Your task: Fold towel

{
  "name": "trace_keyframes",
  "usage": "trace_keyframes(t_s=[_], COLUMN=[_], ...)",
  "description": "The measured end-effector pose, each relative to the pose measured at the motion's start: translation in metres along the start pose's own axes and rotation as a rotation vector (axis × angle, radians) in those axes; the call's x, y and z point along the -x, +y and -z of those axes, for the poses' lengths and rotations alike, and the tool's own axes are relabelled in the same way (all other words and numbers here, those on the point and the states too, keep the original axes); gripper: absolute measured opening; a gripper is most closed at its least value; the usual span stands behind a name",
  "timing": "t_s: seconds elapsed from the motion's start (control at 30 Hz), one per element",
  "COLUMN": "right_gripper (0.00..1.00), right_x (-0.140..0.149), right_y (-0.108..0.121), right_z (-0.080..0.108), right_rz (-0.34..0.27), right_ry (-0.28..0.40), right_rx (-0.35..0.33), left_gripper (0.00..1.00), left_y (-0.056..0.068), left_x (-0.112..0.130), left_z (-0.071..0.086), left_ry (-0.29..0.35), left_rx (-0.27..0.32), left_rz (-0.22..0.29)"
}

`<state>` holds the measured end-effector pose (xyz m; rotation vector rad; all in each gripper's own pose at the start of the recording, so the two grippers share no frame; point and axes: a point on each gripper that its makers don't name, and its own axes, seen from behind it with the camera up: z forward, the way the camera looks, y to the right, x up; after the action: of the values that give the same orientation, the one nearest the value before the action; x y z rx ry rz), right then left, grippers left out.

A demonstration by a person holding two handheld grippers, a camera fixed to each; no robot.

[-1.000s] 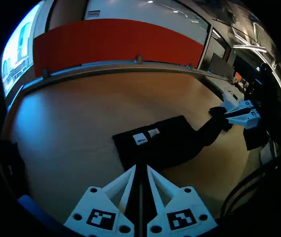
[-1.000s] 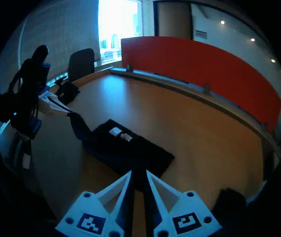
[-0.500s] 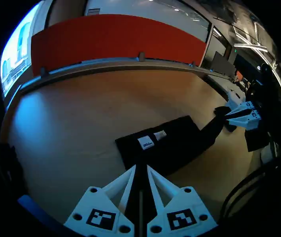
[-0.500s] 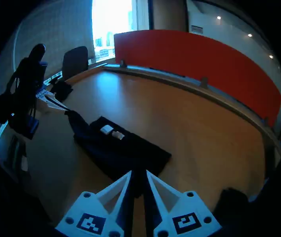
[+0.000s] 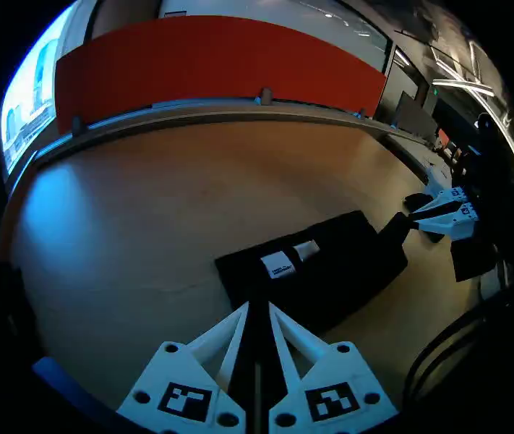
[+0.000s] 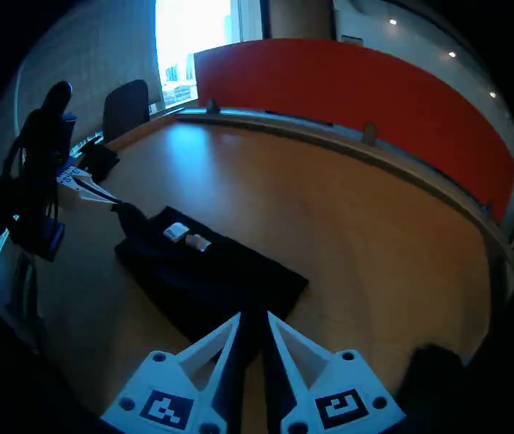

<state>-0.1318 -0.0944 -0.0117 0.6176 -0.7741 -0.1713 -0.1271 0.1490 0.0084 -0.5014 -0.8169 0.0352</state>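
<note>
Slack has come into the towel (image 5: 329,260) since a second ago: the raised strip that ran up to the far gripper has shortened, and the cloth now lies flatter and wider on the desk (image 5: 148,210). From the left gripper view, the left gripper (image 5: 257,307) sits at the bottom with its two fingers drawn nearly together and dark cloth in the slit between them, so it looks clamped on the near corner of the towel. The black towel stretches away ahead and to the right, two white labels (image 5: 278,264) facing up near its middle, and its far end rises a little to the right gripper (image 5: 414,215), which pinches that end close to the desk's edge. A red partition (image 5: 206,65) runs along the back of the desk. From the right gripper view, the right gripper (image 6: 255,318) likewise has its fingers pressed close on dark cloth at the near corner, and the towel (image 6: 206,278) reaches ahead and left to the left gripper (image 6: 112,201), which grips the opposite end in front of a chair (image 6: 126,108). The towel's long axis therefore runs straight from one gripper to the other, each one holding an end, neither nearer the middle; a fold would probably mean carrying one held end along that axis toward the other
</note>
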Motion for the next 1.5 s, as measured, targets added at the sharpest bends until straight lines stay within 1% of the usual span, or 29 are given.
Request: trace_keyframes(t_s=[0.2,0.37,0.63,0.77,0.9,0.97,1.03,1.1,1.13,1.17,1.2,1.23,1.3,1.37,1.5], right_gripper=[0.11,0.11,0.15,0.2,0.34,0.43,0.52,0.54,0.57,0.63,0.73,0.8,0.82,0.84,0.94], right_x=[0.006,0.01,0.015,0.013,0.009,0.008,0.008,0.007,0.007,0.007,0.007,0.006,0.005,0.003,0.0], right_y=[0.007,0.01,0.022,0.026,0.031,0.035,0.037,0.039,0.04,0.041,0.043,0.044,0.047,0.049,0.048], right_z=[-0.015,-0.026,-0.044,-0.049,-0.05,-0.049,-0.048,-0.046,-0.046,-0.046,-0.045,-0.045,-0.044,-0.043,-0.042], right_rz=[-0.032,-0.052,-0.077,-0.087,-0.088,-0.085,-0.082,-0.08,-0.08,-0.08,-0.082,-0.084,-0.087,-0.088,-0.084], right_ry=[-0.02,-0.028,-0.05,-0.047,-0.039,-0.037,-0.036,-0.035,-0.034,-0.034,-0.031,-0.029,-0.022,-0.015,-0.007], right_rx=[0.007,0.015,0.058,0.075,0.091,0.102,0.109,0.115,0.117,0.12,0.125,0.131,0.14,0.148,0.148], left_gripper=[0.03,0.04,0.07,0.09,0.13,0.22,0.27,0.35,0.39,0.43,0.47,0.5,0.61,0.65,0.8], left_y=[-0.005,-0.011,-0.024,-0.029,-0.033,-0.035,-0.036,-0.038,-0.038,-0.039,-0.04,-0.041,-0.042,-0.044,-0.042], left_x=[0.001,0.001,0.0,-0.002,-0.006,-0.008,-0.009,-0.01,-0.01,-0.01,-0.01,-0.01,-0.009,-0.008,-0.005], left_z=[-0.016,-0.028,-0.05,-0.057,-0.057,-0.056,-0.054,-0.053,-0.052,-0.052,-0.051,-0.05,-0.049,-0.048,-0.046], left_ry=[-0.01,-0.016,-0.032,-0.032,-0.023,-0.018,-0.015,-0.014,-0.014,-0.013,-0.013,-0.012,-0.011,-0.013,-0.015], left_rx=[0.002,-0.007,-0.051,-0.069,-0.089,-0.097,-0.103,-0.106,-0.107,-0.107,-0.11,-0.113,-0.118,-0.122,-0.117], left_rz=[0.017,0.03,0.043,0.041,0.03,0.026,0.025,0.025,0.026,0.027,0.028,0.028,0.029,0.03,0.036])
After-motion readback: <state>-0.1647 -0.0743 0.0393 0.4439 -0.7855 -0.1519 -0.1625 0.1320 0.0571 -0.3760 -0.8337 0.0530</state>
